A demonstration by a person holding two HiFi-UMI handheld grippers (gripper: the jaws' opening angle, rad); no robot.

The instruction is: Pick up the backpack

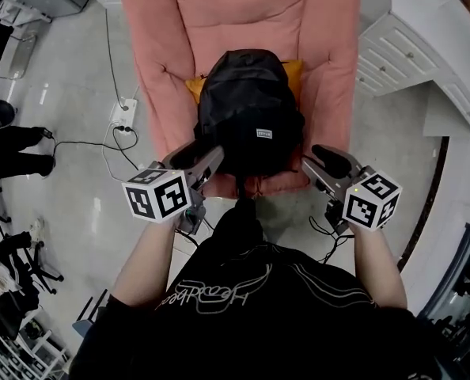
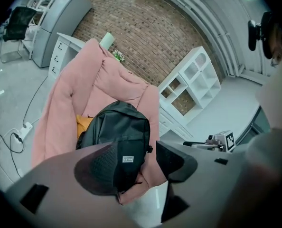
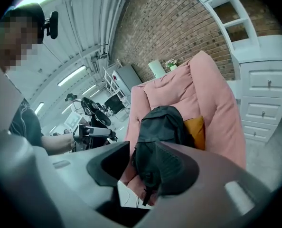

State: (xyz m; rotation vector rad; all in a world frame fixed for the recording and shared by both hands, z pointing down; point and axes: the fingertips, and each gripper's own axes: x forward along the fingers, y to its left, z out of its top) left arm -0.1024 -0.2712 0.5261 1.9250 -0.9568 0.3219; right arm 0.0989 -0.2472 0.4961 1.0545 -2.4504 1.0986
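Before the backpack (image 1: 249,109), left tool (image 1: 206,158) and right tool (image 1: 318,163) both spread, empty.

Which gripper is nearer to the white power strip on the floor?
Left. The left gripper is on the same side of the armchair as the power strip; the right gripper is beyond the backpack, on the far side.

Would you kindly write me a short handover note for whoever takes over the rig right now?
Left claw: open, empty.
Right claw: open, empty.
Both point at the backpack; neither seems to touch it.
Backpack: black, upright on the pink armchair seat, orange cushion behind it.
Done: claws lined up on either side; nothing gripped.
To do: close in, grip the backpack, lift it off the chair.
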